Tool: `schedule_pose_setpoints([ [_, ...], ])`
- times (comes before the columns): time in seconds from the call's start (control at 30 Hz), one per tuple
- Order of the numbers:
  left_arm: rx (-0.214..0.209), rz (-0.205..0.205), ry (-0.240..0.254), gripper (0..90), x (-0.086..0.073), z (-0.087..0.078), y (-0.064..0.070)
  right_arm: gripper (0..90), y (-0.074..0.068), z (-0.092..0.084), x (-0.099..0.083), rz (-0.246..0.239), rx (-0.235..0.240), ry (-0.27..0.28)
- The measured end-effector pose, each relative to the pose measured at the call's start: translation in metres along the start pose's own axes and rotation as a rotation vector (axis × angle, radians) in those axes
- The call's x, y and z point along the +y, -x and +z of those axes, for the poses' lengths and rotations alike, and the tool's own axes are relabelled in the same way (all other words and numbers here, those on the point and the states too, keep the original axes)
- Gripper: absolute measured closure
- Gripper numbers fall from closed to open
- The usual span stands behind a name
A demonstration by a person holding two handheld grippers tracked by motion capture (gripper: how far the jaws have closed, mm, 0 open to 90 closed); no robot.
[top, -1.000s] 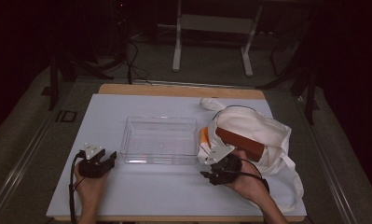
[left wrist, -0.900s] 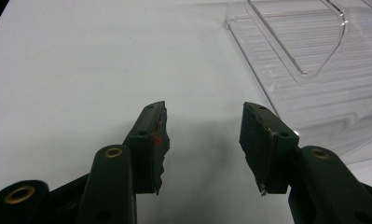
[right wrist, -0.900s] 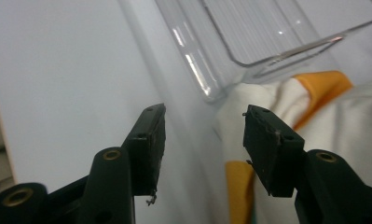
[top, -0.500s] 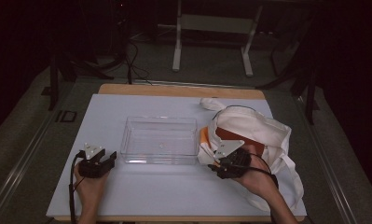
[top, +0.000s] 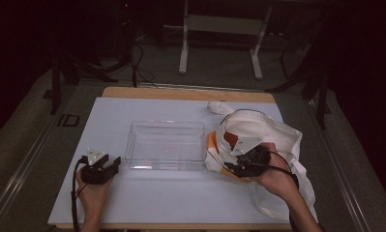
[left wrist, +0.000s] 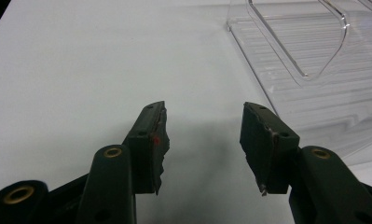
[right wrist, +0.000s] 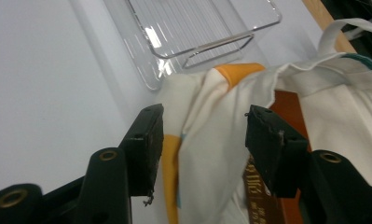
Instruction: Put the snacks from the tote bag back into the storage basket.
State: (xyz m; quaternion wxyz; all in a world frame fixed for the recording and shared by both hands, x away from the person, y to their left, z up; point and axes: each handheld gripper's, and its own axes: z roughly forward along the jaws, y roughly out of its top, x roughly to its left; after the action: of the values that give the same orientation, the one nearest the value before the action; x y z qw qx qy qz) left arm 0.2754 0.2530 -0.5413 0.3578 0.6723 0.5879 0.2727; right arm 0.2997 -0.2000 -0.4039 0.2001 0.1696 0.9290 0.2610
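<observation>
White bag (right wrist: 221,140) cloth between right claw (right wrist: 204,149) — jaws just opening, lifted since; left claw (left wrist: 204,144) wide.

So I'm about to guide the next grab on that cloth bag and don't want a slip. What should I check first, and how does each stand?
1. Right gripper open: ok, jaws have just been opening.
2. Cloth bag fold between its jaws: ok, pads not pressing.
3. Clear tray empty and near the bag: ok.
4. Left gripper open, nothing between jaws: ok.
5. Brown item free inside bag: cannot tell.
</observation>
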Motion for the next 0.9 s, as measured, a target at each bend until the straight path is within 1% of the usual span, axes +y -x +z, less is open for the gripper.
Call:
schedule_pose_setpoints([
  [0.2,-0.006,0.002,0.002,52.0,0.000,0.000,0.000,45.2,0.007,-0.004,0.000,0.002,-0.017,-0.002],
  [0.23,-0.006,0.003,0.002,52.3,0.000,-0.001,0.000,45.0,0.012,-0.008,-0.002,0.003,-0.030,-0.007],
  [0.47,-0.005,0.005,0.000,52.4,0.000,0.000,0.000,44.9,0.022,-0.015,-0.004,0.008,-0.053,-0.019],
  [0.57,-0.005,0.007,0.001,52.5,0.000,0.000,0.000,44.8,0.026,-0.017,-0.005,0.002,-0.060,-0.030],
  [0.9,-0.003,0.007,0.003,53.2,0.000,0.000,0.000,44.9,0.038,-0.020,-0.009,0.006,-0.067,-0.060],
])
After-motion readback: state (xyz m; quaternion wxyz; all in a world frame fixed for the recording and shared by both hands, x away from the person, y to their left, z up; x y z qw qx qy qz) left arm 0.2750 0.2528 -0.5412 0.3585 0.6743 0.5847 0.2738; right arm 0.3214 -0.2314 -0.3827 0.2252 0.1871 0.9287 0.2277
